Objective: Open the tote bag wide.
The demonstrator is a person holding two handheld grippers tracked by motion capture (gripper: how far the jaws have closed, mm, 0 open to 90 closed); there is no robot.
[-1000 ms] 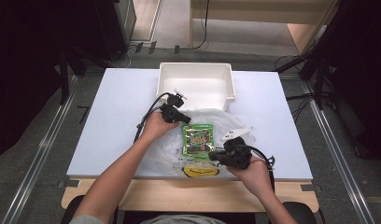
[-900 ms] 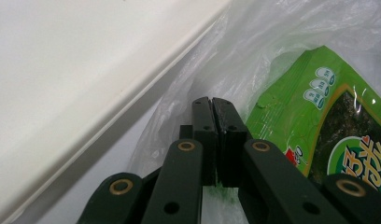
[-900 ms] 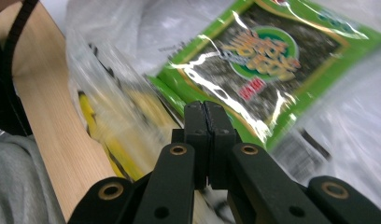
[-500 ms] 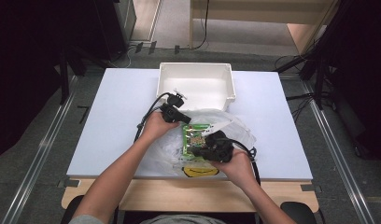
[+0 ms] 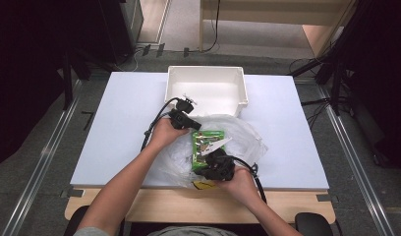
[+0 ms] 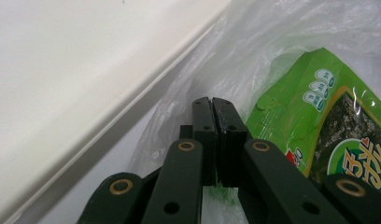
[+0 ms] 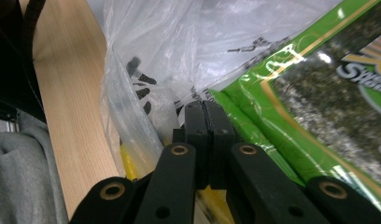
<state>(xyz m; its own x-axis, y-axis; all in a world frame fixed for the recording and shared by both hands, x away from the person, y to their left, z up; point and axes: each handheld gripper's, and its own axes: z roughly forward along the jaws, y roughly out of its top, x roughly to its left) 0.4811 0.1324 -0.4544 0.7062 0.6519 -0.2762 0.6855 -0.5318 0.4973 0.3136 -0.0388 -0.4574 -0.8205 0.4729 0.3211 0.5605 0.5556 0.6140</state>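
left gripper view: the left gripper (image 6: pixel 212 105) has its jaws pressed flat together, and thin clear film of the bag (image 6: pixel 291 32) is pinched between the pads. the green snack pack (image 6: pixel 328 121) lies just beside the tips at 3 o'clock, inside the bag. its front carries small round white-and-green badges and large yellow characters on a dark panel, too cropped to read. the white bin wall (image 6: pixel 86 70) runs past at 10 o'clock, close to the bag.

right gripper view: the right gripper (image 7: pixel 205 109) is closed too, jaws meeting with no gap, nipping the bag (image 7: pixel 179 42) at its crumpled edge. the pack (image 7: pixel 319 107) fills 2 o'clock, touching the film near the tips; yellow letters at the far right are cut off and cannot be read. black print shows on the film at 11 o'clock, and a faint line of text at 1 o'clock, both illegible. a yellow patch sits under the jaws at 6 o'clock. the wooden table edge (image 7: pixel 72 93) runs along 9 o'clock, with a grey sleeve (image 7: pixel 20 172) beyond it.

high view: the left gripper (image 5: pixel 185 120) holds the bag (image 5: pixel 247 132) at the pack's (image 5: pixel 208 147) 11 o'clock corner, the right gripper (image 5: pixel 219 164) at its 6 o'clock end. the bin (image 5: pixel 206 91) stands at 12 o'clock from the bag, on the pale table (image 5: pixel 115 128).
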